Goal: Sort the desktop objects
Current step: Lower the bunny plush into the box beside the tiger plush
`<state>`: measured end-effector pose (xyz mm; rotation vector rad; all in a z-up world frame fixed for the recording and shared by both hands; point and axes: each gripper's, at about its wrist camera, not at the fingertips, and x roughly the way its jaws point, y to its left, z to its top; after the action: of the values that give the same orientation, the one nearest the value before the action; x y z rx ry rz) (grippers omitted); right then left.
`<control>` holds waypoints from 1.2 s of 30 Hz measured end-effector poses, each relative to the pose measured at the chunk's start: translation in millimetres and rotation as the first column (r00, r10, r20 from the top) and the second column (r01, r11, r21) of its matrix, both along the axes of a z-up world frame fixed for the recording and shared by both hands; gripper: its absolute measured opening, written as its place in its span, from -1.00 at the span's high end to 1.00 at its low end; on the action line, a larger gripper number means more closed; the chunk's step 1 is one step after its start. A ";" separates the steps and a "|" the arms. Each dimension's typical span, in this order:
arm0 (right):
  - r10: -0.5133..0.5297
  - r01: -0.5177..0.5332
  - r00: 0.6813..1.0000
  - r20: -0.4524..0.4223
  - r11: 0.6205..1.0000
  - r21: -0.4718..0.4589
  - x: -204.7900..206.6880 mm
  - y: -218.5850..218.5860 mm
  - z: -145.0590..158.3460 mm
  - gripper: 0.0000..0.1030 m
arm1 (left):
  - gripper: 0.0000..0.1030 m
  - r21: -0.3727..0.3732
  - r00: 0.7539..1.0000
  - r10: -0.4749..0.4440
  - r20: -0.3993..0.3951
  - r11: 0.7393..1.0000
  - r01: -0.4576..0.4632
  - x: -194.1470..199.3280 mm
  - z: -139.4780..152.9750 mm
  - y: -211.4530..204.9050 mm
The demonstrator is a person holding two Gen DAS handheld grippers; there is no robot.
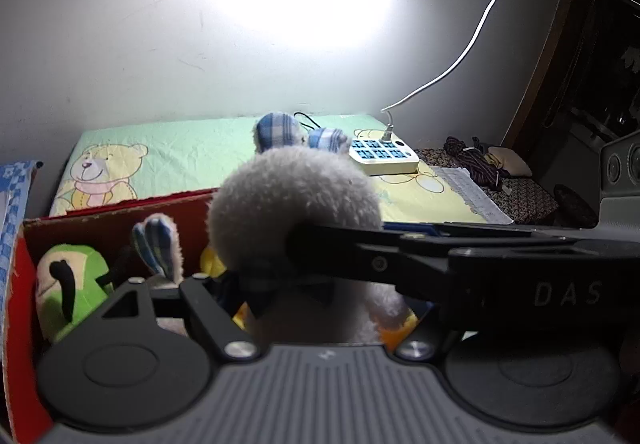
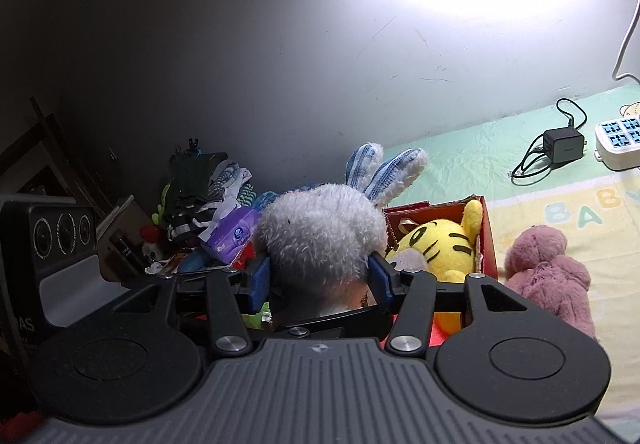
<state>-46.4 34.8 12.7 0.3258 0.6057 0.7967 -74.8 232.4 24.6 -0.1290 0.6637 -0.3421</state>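
A white plush bunny [image 2: 320, 236] with blue plaid ears hangs over the red cardboard box [image 2: 486, 240]. My right gripper [image 2: 320, 278] is shut on its head, with a blue pad on each side. In the left wrist view the bunny [image 1: 292, 196] fills the centre, and one of the right gripper's fingers [image 1: 360, 244] presses into its head from the right. My left gripper [image 1: 288, 296] is open, its jaws spread wide around the bunny's body. Its right finger is hidden behind the other gripper. A green plush [image 1: 72, 284] and a yellow tiger plush [image 2: 444, 248] lie in the box.
A pink plush [image 2: 548, 276] lies on the bear-print mat [image 1: 180, 152] just right of the box. A white power strip [image 1: 384, 156] and a black charger [image 2: 562, 150] sit near the wall. A pile of clothes and a purple tissue pack [image 2: 232, 236] crowd the left.
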 end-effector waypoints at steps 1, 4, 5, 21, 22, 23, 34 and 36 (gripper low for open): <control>-0.003 0.003 1.000 -0.001 1.000 -0.010 1.0 5.2 -2.5 -0.04 | -0.50 -0.002 1.000 0.000 -0.006 1.000 0.000 2.1 -3.1 3.2; -0.012 0.011 1.000 -0.016 0.999 -0.041 4.4 16.8 -8.9 -0.04 | -0.50 -0.009 0.999 0.003 -0.037 1.000 -0.003 9.9 -13.5 12.3; -0.013 0.012 1.000 -0.018 0.999 -0.050 5.2 19.6 -10.7 -0.04 | -0.51 -0.009 0.999 0.004 -0.045 1.000 -0.004 11.9 -16.6 14.1; -0.026 0.012 0.997 -0.074 0.983 -0.184 17.2 52.4 -29.1 -0.04 | -0.56 -0.049 0.987 -0.023 -0.157 0.999 0.016 30.3 -46.8 36.0; -0.024 0.008 0.996 -0.084 0.981 -0.196 18.2 53.8 -30.0 -0.04 | -0.56 -0.051 0.986 -0.028 -0.165 0.999 0.020 31.4 -48.2 35.6; -0.023 0.003 0.995 -0.095 0.978 -0.207 19.3 54.5 -31.1 -0.04 | -0.56 -0.055 0.984 -0.034 -0.174 0.998 0.024 32.4 -50.2 35.4; -0.008 -0.019 0.992 -0.128 0.979 -0.205 19.4 52.5 -29.7 -0.16 | -0.63 -0.063 0.981 -0.050 -0.188 0.997 0.039 34.2 -52.6 36.1; -0.011 -0.012 0.994 -0.112 0.978 -0.207 16.3 51.7 -27.1 -0.22 | -0.65 -0.068 0.980 -0.048 -0.191 0.997 0.036 33.3 -51.8 37.4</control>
<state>-30.1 86.5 -14.4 0.1793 0.7883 0.7117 -41.5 269.8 -27.2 -0.2112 0.8479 -0.3950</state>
